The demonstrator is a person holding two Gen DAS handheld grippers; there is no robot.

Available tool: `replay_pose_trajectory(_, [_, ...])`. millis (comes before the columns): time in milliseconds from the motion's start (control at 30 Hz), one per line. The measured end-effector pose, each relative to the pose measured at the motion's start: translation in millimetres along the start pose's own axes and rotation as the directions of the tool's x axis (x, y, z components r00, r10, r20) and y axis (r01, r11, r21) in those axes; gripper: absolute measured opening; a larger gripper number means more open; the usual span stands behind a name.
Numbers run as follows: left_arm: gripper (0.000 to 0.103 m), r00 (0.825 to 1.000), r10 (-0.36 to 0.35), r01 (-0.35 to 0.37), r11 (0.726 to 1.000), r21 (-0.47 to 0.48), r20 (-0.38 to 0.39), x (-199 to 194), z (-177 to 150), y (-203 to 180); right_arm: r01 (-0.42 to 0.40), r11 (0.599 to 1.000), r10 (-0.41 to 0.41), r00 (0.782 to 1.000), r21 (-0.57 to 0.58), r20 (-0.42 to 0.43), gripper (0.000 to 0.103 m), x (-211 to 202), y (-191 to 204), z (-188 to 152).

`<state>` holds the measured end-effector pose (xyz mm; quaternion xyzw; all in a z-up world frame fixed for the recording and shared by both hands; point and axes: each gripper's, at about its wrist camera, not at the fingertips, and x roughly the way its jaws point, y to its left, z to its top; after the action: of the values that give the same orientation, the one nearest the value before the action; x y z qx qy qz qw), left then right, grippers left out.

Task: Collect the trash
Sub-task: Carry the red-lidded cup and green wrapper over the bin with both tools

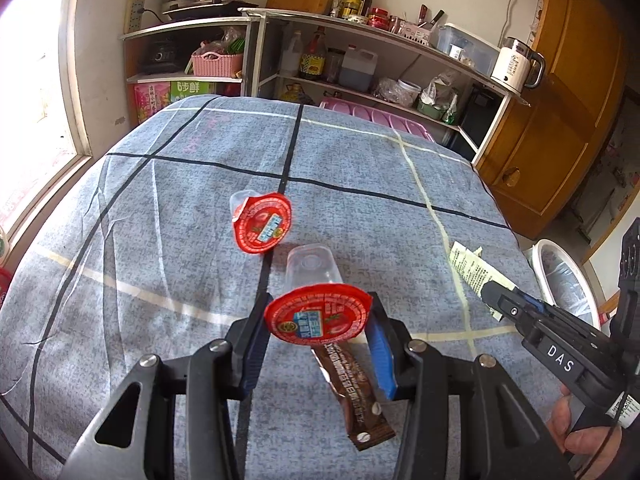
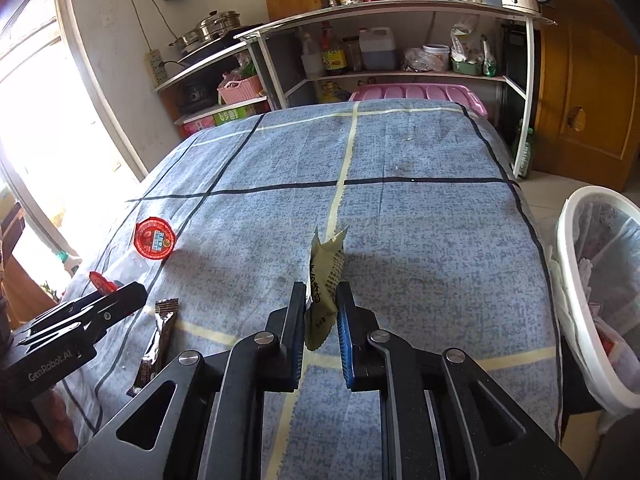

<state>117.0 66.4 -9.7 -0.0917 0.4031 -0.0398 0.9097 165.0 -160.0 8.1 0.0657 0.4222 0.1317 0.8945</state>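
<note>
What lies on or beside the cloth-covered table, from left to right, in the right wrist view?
Red-lidded clear plastic jelly cup → brown foil snack wrapper → pale green paper sachet held in the right gripper → white plastic waste basket.

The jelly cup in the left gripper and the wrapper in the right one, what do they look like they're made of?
Jelly cup: seemingly clear thin plastic, see-through body, with a glossy red printed foil-like lid. Wrapper: pale, matte, looks like paper or thin film; torn jagged top edge, creased.
</note>
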Motion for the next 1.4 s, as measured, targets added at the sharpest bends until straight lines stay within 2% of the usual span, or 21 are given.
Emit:
replay_pose_trajectory(300, [0.047,0.999,-0.042,0.041,0.997,0.059,0.012,-7,3,-36,0.007,1.0,-0.008,0.999,0.014,0.051,0.015,-24,-14,-6])
replay_pose_trajectory(700, [0.047,0.994,-0.108,0.102,0.981,0.167,0.026,-14,4,-100,0.045,0.994,-0.056,0.992,0.095,0.114,0.015,-69,-66,-11])
replay_pose_trajectory(1000, [0.047,0.986,-0.169,0.162,0.955,0.25,0.01,-10,3,-159,0.095,0.982,-0.12,0.981,0.162,0.154,0.015,-102,-112,-14])
replay_pose_trajectory(1400, [0.047,0.969,-0.245,0.238,0.903,0.357,-0.027,-3,0,-235,0.171,0.954,-0.217,0.961,0.247,0.173,0.015,-136,-169,-25])
